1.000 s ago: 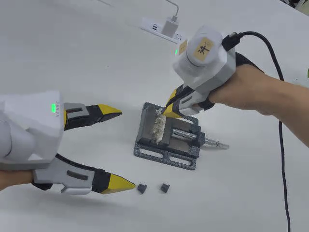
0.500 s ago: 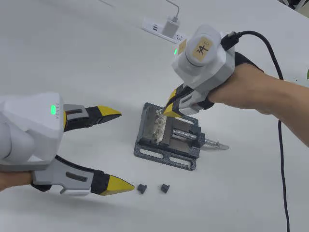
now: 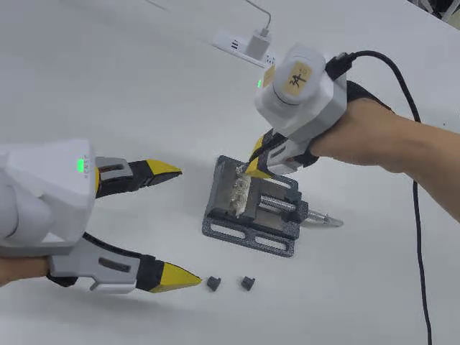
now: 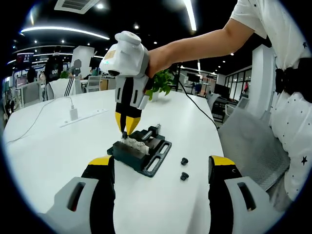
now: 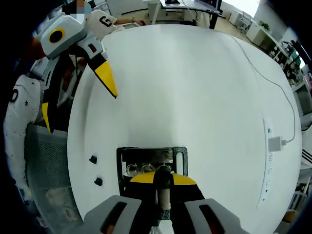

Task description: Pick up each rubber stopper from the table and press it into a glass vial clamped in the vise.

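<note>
A dark vise [image 3: 250, 231] stands on the white table and clamps a row of glass vials [image 3: 238, 192]. My right gripper [image 3: 248, 169] points down at the far end of that row, shut on a dark rubber stopper [image 5: 163, 178] held over a vial [image 5: 146, 169]. The left gripper view shows the right gripper [image 4: 125, 129] with the stopper [image 4: 124, 134] at its tips, touching the vials [image 4: 132, 142]. Two loose stoppers [image 3: 213, 284] [image 3: 247, 283] lie in front of the vise. My left gripper [image 3: 185, 224] hovers wide open, left of the vise, with nothing between its jaws.
A white power strip [image 3: 248, 44] with a charger lies at the far side of the table. A black cable [image 3: 417, 194] trails from the right gripper across the table. A grey chair [image 4: 248, 141] stands past the table edge.
Both grippers hold about where they were, the right one still at the vial row. The picture has shifted slightly with the head.
</note>
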A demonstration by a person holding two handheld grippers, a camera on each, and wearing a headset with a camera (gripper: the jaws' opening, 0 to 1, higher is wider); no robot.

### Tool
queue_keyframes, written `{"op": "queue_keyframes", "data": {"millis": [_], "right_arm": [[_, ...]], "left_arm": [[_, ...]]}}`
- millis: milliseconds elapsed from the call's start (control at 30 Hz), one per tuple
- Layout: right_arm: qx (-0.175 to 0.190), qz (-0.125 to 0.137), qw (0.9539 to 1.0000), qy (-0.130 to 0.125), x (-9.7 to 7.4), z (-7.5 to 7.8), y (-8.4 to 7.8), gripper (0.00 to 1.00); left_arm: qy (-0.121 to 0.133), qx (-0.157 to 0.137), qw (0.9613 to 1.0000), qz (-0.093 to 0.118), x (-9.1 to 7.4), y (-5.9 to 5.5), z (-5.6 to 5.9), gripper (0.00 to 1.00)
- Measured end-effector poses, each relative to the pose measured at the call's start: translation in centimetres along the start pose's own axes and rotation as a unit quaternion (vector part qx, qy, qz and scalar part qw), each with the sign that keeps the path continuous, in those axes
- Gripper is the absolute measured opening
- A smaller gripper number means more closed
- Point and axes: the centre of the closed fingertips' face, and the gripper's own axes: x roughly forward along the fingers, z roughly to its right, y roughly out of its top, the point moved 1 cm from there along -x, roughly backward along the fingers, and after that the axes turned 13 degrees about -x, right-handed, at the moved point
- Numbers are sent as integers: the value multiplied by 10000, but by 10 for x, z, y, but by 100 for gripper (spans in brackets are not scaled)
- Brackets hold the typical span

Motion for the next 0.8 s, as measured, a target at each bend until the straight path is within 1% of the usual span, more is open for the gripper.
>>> {"op": "queue_keyframes", "data": {"millis": [300,467,567,700,733,800], "right_arm": [[16,5,10000,16,-2,-2,0,5],[-20,-64,10000,39,0,0,1,5],[-118,-157,9998,43,0,1,1,5],[-151,-238,9996,52,-2,-3,5,5],[-205,-267,9994,50,-2,-4,6,5],[-210,-277,9994,52,-3,-4,6,6]], "left_arm": [[41,-20,10000,14,-2,0,-2,78],[24,-19,10000,4,-1,0,-1,77],[34,-31,10000,33,-1,2,-2,77],[28,-26,10000,28,-1,2,-2,77],[25,-30,10000,32,-1,2,-2,77],[27,-29,10000,31,-1,3,-2,77]]}}
